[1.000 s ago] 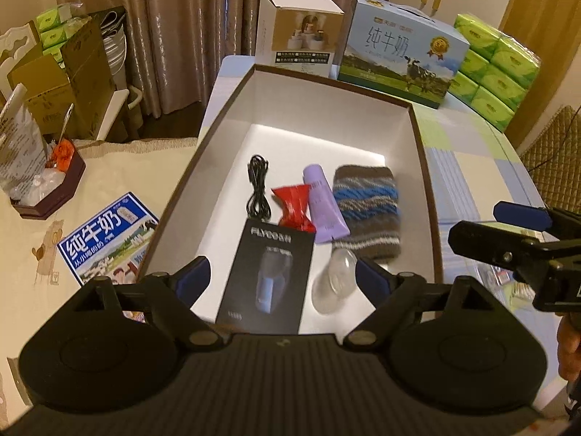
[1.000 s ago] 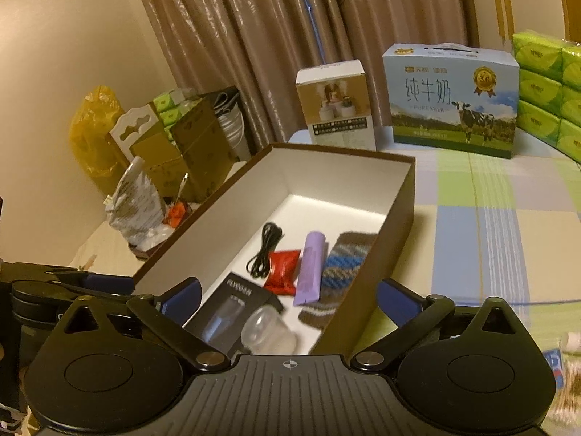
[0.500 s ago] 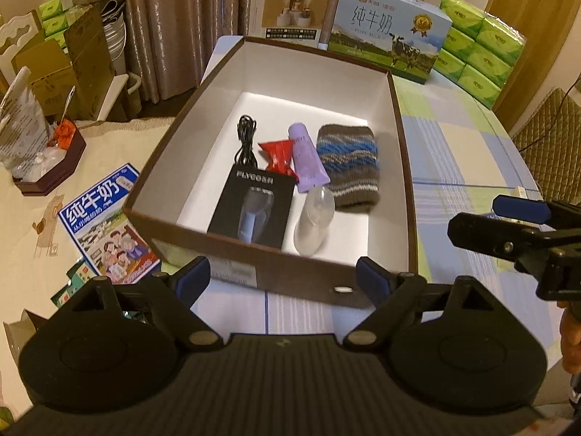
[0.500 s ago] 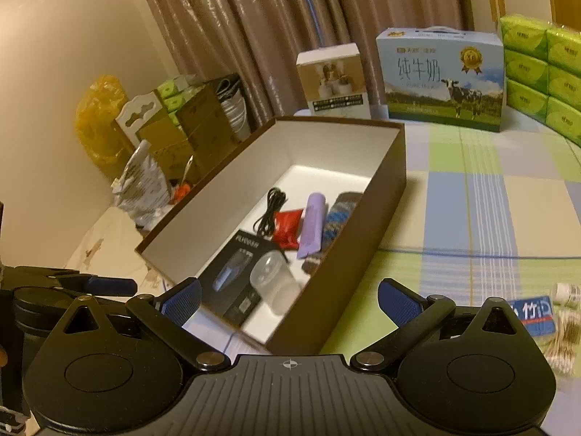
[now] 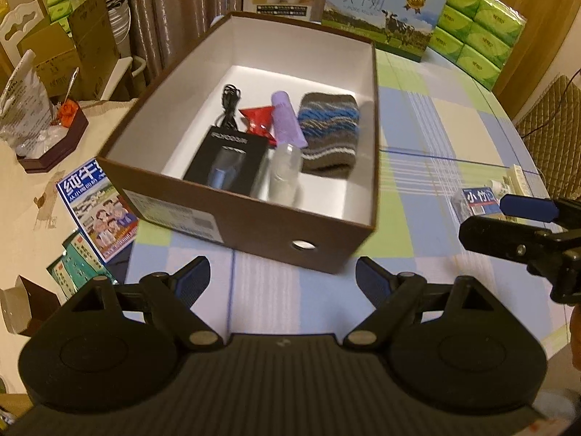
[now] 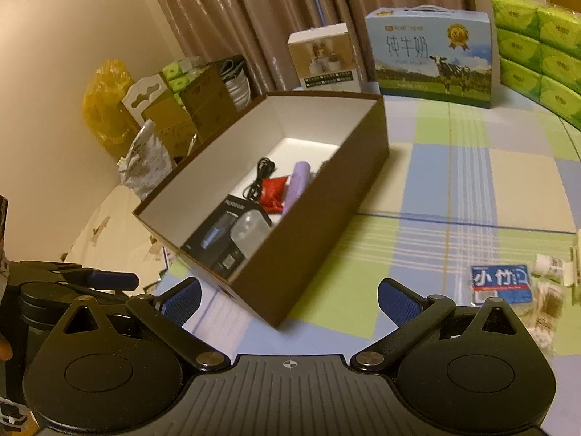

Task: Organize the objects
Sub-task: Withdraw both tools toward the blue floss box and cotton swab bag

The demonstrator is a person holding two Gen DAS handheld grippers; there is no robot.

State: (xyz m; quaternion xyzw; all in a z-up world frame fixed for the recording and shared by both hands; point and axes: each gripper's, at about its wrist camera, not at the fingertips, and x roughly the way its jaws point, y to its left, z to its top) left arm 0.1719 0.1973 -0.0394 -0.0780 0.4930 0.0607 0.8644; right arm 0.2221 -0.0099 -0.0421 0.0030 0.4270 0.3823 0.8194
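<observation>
A brown box (image 5: 254, 225) with a white inside stands on the checked table (image 5: 435, 138). It holds a black shaver package (image 5: 225, 161), a black cable (image 5: 228, 103), a red wrapper (image 5: 258, 118), a purple tube (image 5: 287, 118), a clear bottle (image 5: 285, 172) and a striped knit pouch (image 5: 328, 132). The box also shows in the right wrist view (image 6: 312, 218). My left gripper (image 5: 281, 279) is open and empty, in front of the box's near wall. My right gripper (image 6: 288, 296) is open and empty, by the box's near corner.
A blue packet (image 6: 499, 279), a small white bottle (image 6: 548, 265) and cotton swabs (image 6: 544, 309) lie on the table at right. A milk carton (image 6: 432, 61), a white box (image 6: 325, 58) and green tissue packs (image 6: 537, 40) stand at the back. Leaflets (image 5: 98, 210) lie left of the table.
Both grippers have pulled back from over the box toward the table's near side. The box now shows whole, with its near wall in front of the fingers. Nothing was picked up.
</observation>
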